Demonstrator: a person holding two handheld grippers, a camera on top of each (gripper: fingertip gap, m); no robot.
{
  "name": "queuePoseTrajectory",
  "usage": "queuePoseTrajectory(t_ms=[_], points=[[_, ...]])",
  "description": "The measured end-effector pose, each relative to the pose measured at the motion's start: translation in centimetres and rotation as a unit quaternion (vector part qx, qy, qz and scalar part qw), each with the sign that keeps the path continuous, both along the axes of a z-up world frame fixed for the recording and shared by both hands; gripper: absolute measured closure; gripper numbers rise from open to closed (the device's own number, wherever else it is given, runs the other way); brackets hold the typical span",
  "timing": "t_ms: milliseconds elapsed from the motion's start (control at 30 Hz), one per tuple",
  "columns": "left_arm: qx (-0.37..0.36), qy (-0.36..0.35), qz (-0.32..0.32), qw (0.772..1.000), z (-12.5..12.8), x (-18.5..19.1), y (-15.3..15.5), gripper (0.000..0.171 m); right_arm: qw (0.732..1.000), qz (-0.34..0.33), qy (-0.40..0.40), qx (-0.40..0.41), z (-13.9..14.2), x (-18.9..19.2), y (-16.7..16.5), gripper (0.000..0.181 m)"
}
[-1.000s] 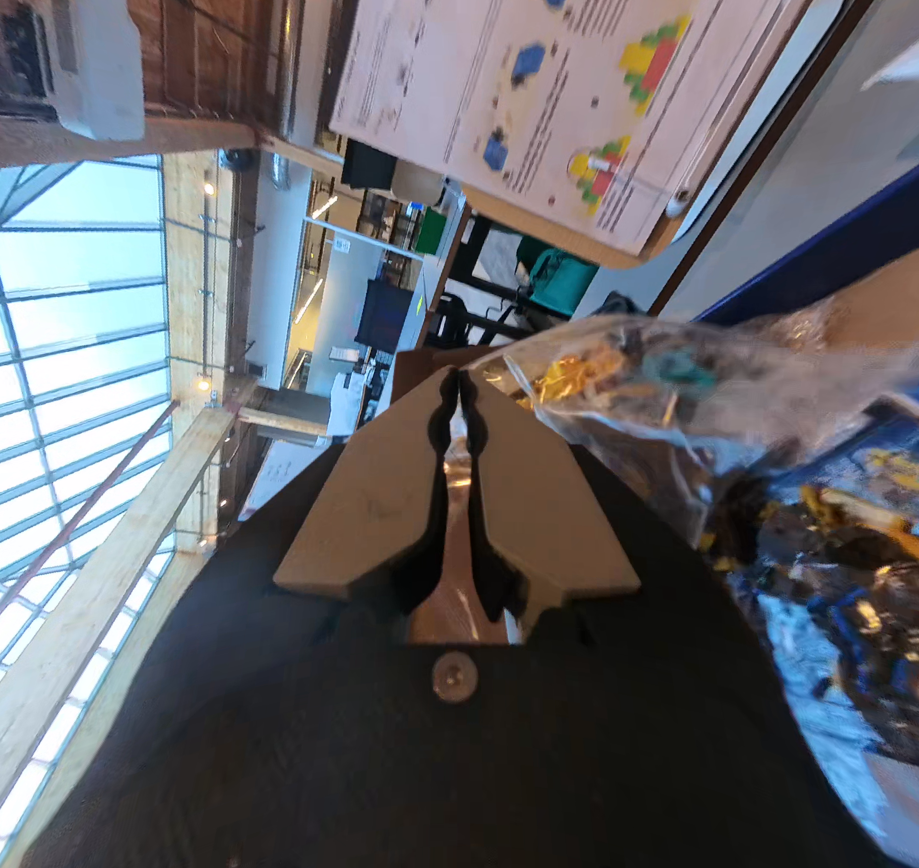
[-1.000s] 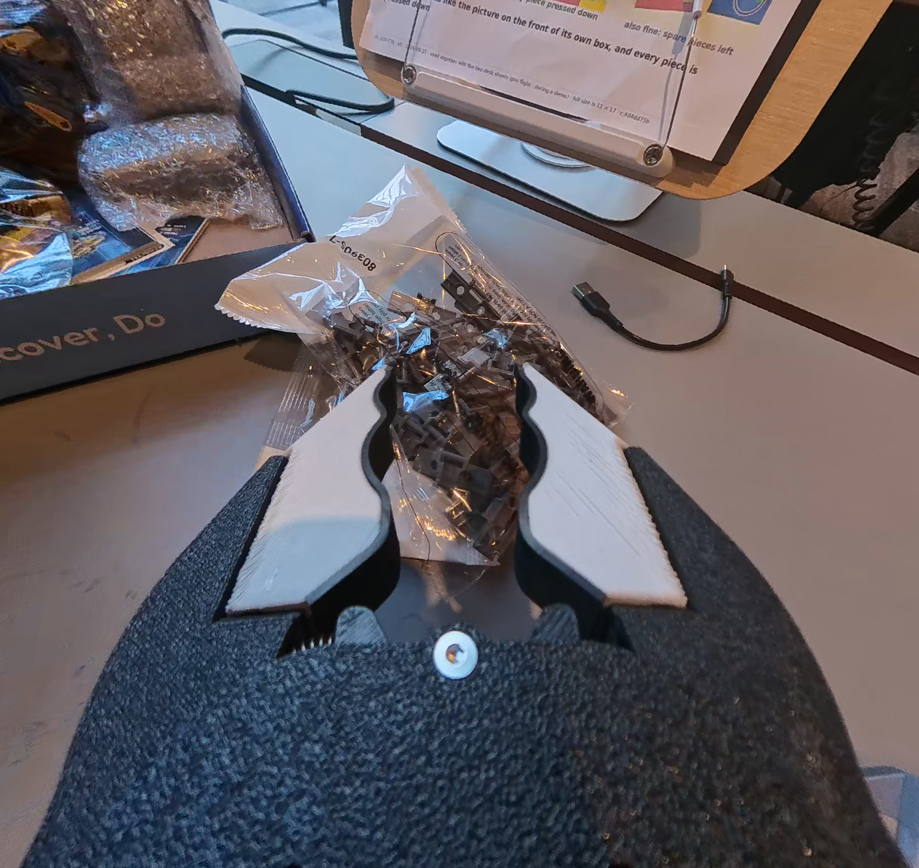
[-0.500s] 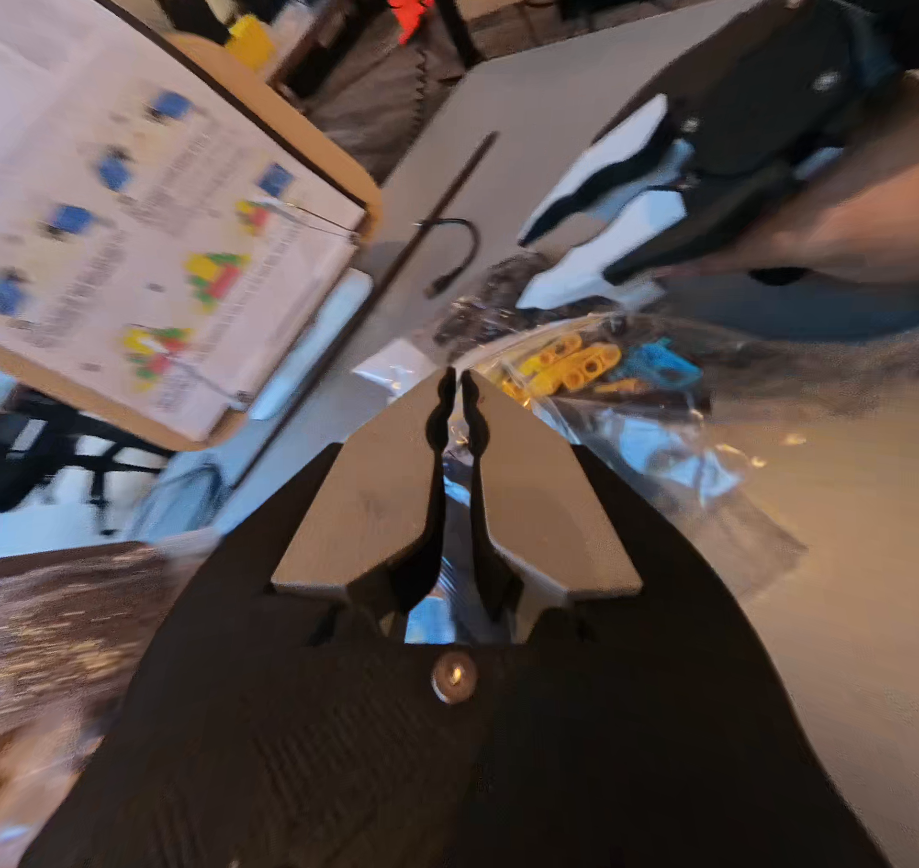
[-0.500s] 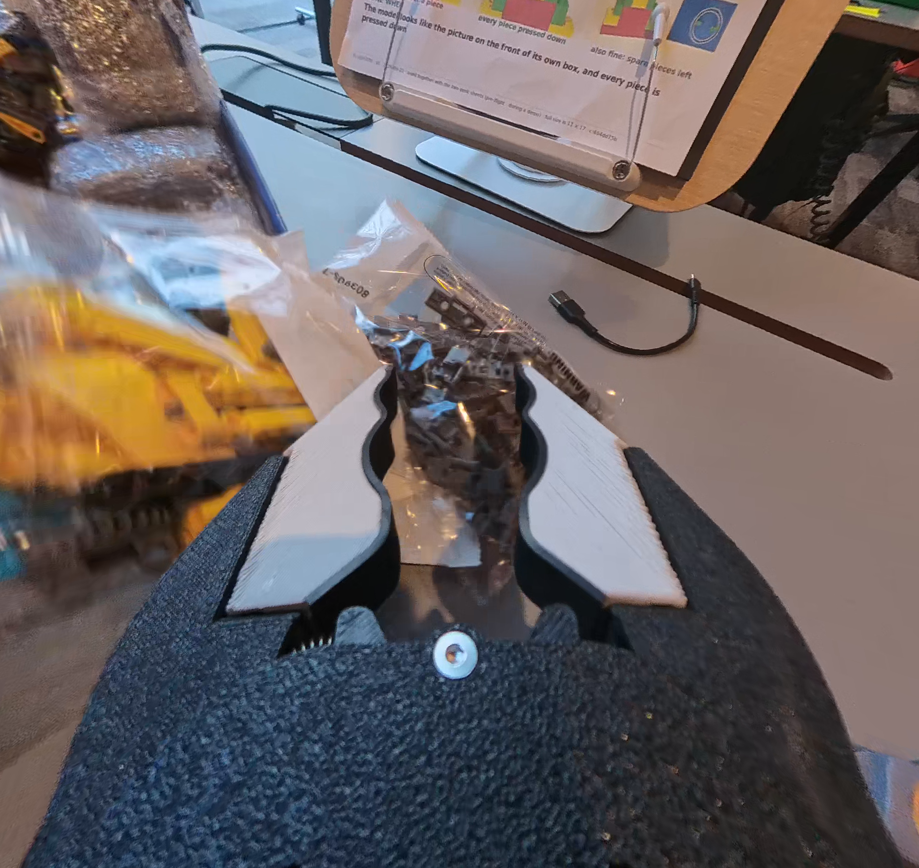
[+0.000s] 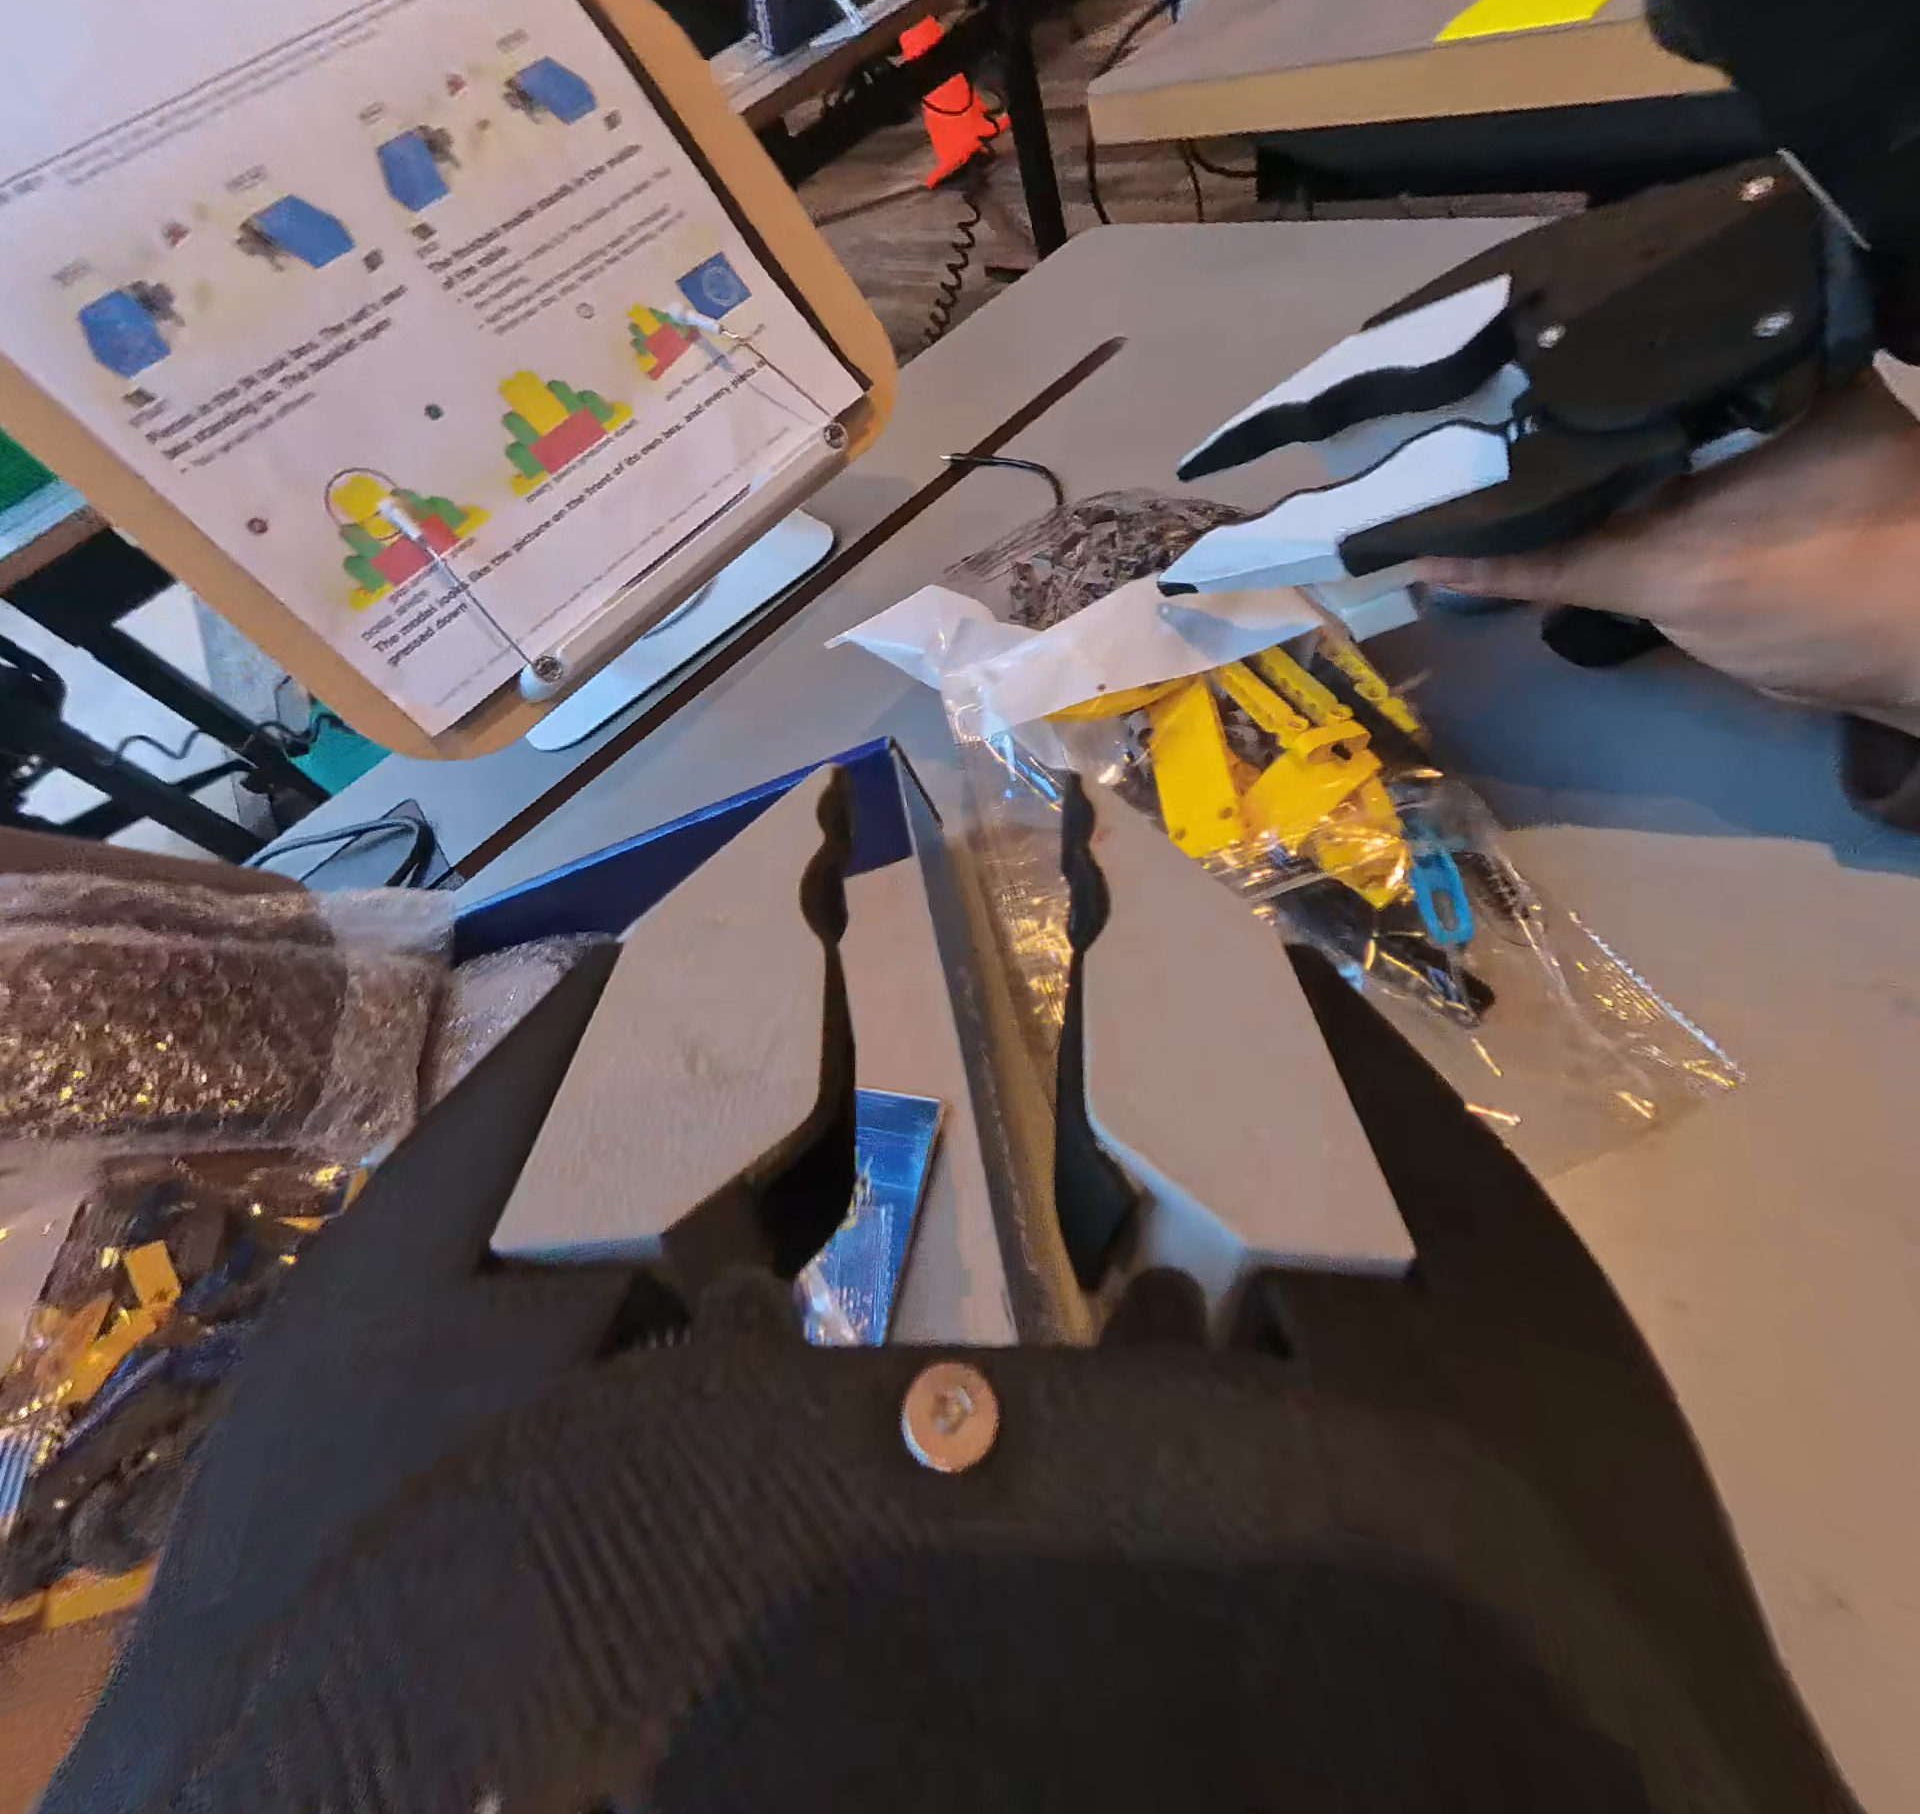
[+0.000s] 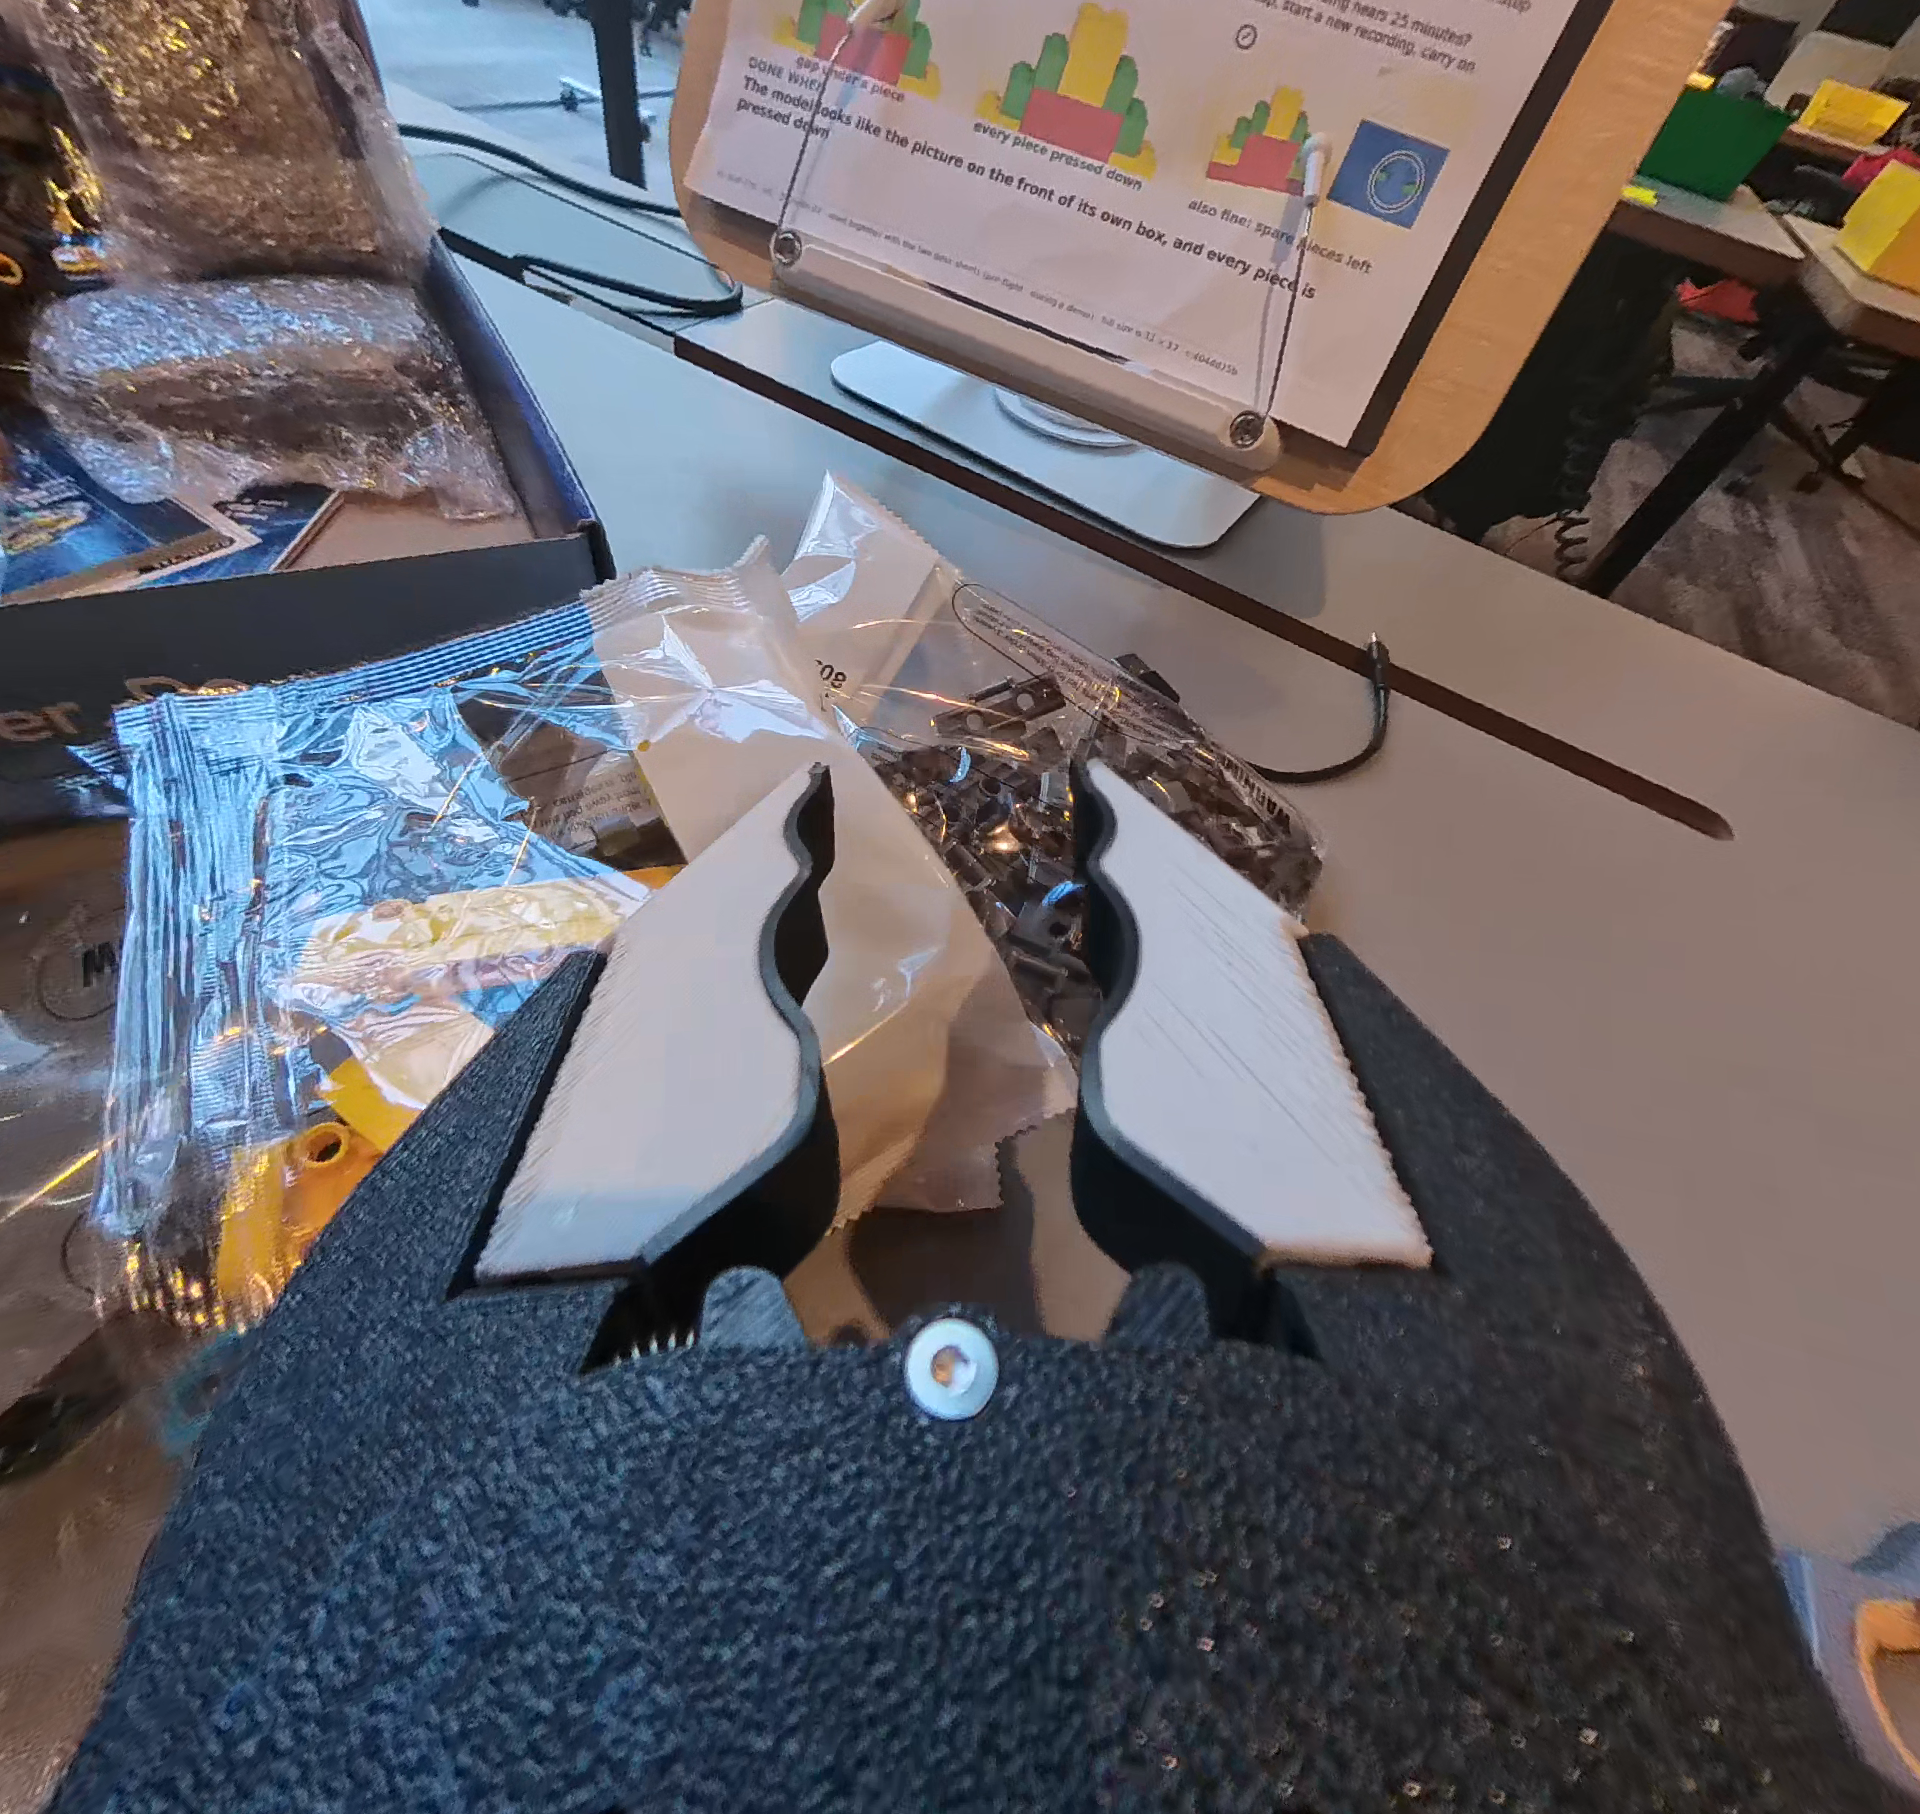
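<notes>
Now both grippers' jaws stand apart, holding nothing. The left gripper (image 5: 945,850) hangs over the rim of the dark box (image 5: 665,860); the right gripper (image 6: 951,808) hovers above the bag of yellow parts (image 6: 343,923), which lies on the surface just beside the box and overlaps the bag of dark parts (image 6: 1091,788). Judging by its crinkled film, it looks light, soft and slippery; its flat sealed edge seems the surest hold.

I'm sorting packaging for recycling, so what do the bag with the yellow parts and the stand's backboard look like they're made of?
The bag of yellow parts looks like thin clear plastic film: glossy, crinkled, see-through, with a crimped, serrated end. The backboard looks like light wood or plywood with a matte grain, though it could be a laminate.
</notes>
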State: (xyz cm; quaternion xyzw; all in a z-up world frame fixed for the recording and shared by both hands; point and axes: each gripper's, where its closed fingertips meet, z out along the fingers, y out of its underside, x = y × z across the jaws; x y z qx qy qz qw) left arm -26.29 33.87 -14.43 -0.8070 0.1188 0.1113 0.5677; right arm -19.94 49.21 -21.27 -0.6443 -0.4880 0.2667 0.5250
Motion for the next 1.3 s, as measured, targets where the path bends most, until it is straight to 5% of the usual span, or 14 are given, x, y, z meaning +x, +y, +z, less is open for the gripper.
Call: queuePoseTrajectory(t_ms=[300, 400, 600, 800, 900, 1100, 1300], points=[[0.009, -0.038, -0.019, 0.999, -1.3, 1.2, -1.7, 0.13, 0.999, -0.02, 0.011, 0.024, 0.2, 0.2, 0.4, 0.137], [0.003, -0.033, -0.009, 0.999, 0.3, 0.1, -5.9, 0.128, 1.0, -0.018, 0.008, 0.012, -0.2, 0.2, 0.5, 0.137], [0.026, -0.085, 0.059, 0.994, 4.2, -6.1, -18.9, 0.126, 1.0, -0.004, 0.007, 0.001, -0.4, 0.0, 0.1, 0.137], [0.033, -0.18, 0.118, 0.976, -1.0, -9.0, -27.0, 0.117, 1.0, 0.011, 0.004, 0.005, -0.4, -0.7, -0.8, 0.137], [0.025, -0.155, 0.176, 0.972, -4.1, -10.3, -28.8, 0.121, 1.0, 0.02, 0.008, 0.015, 0.0, -0.9, -1.6, 0.137], [0.029, -0.164, 0.167, 0.972, -5.9, -8.7, -27.6, 0.125, 0.999, 0.005, 0.022, 0.035, 0.9, -0.3, -2.4, 0.136], [0.118, -0.13, 0.131, 0.976, 0.1, -9.0, -20.9, 0.132, 0.996, -0.037, 0.081, 0.03, 2.7, 0.8, -2.5, 0.137]])
